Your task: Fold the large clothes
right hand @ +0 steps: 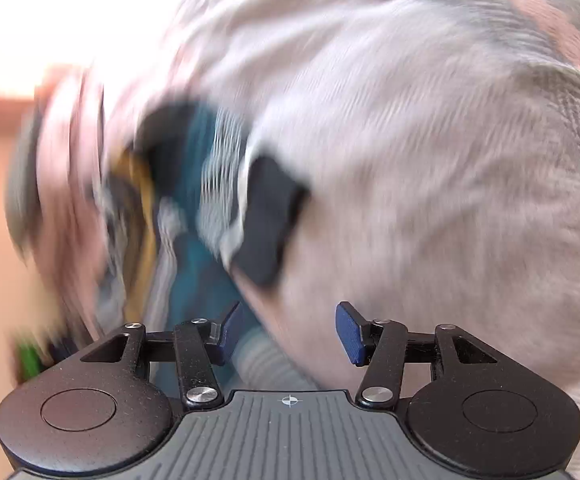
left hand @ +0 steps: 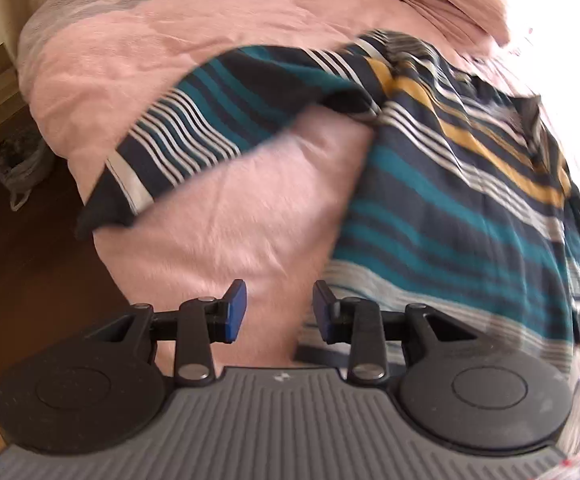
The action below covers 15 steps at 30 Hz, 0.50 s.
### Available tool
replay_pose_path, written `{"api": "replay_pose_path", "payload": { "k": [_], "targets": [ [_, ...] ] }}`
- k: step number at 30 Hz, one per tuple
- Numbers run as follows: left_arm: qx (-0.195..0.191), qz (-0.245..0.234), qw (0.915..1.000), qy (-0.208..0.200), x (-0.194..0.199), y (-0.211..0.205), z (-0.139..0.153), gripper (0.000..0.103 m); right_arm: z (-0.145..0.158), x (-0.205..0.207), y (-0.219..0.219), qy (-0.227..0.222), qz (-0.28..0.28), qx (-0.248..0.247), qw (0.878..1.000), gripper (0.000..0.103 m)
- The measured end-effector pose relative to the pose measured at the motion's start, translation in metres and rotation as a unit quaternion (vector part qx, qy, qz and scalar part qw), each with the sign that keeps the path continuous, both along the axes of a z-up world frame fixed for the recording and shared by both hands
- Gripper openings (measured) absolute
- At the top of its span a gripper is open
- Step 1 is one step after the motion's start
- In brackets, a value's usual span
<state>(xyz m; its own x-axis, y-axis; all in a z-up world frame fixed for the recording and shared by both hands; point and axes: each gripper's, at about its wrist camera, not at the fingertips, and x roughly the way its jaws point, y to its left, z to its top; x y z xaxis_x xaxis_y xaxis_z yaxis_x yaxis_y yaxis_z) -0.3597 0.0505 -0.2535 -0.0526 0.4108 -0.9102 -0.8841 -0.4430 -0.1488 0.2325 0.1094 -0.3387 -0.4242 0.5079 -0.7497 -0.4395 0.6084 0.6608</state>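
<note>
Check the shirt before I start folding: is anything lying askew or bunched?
Yes. On the striped shirt, the left sleeve sticks out sideways across the pink duvet, with fabric bunched at its shoulder. Both grippers, left and right, are open and empty. The right wrist view is too blurred to judge more.

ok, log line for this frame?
left tool open, empty | right tool open, empty | striped shirt spread on pink duvet, sleeve out

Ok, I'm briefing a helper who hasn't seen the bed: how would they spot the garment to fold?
Start from the pink duvet covering the bed. Spread on it, ahead of the open left gripper, lies the striped shirt, one sleeve reaching out to the left. It is the only dark, patterned piece there: navy with teal, white and one mustard band, against plain pink bedding.
</note>
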Motion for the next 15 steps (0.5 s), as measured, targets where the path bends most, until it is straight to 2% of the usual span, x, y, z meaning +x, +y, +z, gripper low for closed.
{"api": "replay_pose_path", "payload": {
  "k": [4, 5, 6, 7, 8, 9, 11, 12, 13, 15],
  "targets": [
    [0.006, -0.002, 1.0000, -0.008, -0.001, 0.028, -0.001, 0.030, -0.018, -0.006, 0.041, -0.029, 0.001, 0.005, 1.000, 0.048],
    [0.005, -0.005, 0.9999, -0.009, 0.002, 0.036, -0.002, 0.030, -0.022, -0.009, 0.052, -0.034, 0.005, 0.001, 0.999, 0.036],
    [0.003, -0.010, 0.9999, -0.009, 0.004, 0.042, -0.004, 0.030, -0.019, -0.013, 0.064, -0.059, 0.022, 0.005, 0.998, 0.011],
    [0.001, -0.017, 0.9998, -0.007, 0.008, 0.048, -0.003, 0.030, -0.009, -0.016, 0.079, -0.108, 0.062, 0.009, 0.992, 0.002],
    [0.000, -0.024, 0.9997, -0.004, 0.012, 0.054, -0.002, 0.030, 0.004, -0.019, 0.094, -0.161, 0.107, 0.030, 0.981, 0.002],
    [0.003, -0.031, 0.9995, -0.001, 0.015, 0.059, 0.000, 0.030, 0.021, -0.020, 0.103, -0.225, 0.152, 0.071, 0.960, 0.002],
    [0.009, -0.046, 0.9989, 0.007, 0.020, 0.068, 0.005, 0.030, 0.069, -0.022, 0.123, -0.379, 0.235, 0.139, 0.884, 0.002],
    [0.011, -0.052, 0.9985, 0.010, 0.022, 0.072, 0.007, 0.030, 0.092, -0.017, 0.130, -0.430, 0.249, 0.168, 0.851, 0.002],
    [0.011, -0.057, 0.9983, 0.014, 0.023, 0.076, 0.009, 0.030, 0.118, -0.006, 0.134, -0.469, 0.251, 0.194, 0.824, 0.002],
    [0.013, -0.062, 0.9978, 0.017, 0.027, 0.084, 0.013, 0.030, 0.156, 0.015, 0.136, -0.541, 0.242, 0.212, 0.777, 0.002]
  ]
}}
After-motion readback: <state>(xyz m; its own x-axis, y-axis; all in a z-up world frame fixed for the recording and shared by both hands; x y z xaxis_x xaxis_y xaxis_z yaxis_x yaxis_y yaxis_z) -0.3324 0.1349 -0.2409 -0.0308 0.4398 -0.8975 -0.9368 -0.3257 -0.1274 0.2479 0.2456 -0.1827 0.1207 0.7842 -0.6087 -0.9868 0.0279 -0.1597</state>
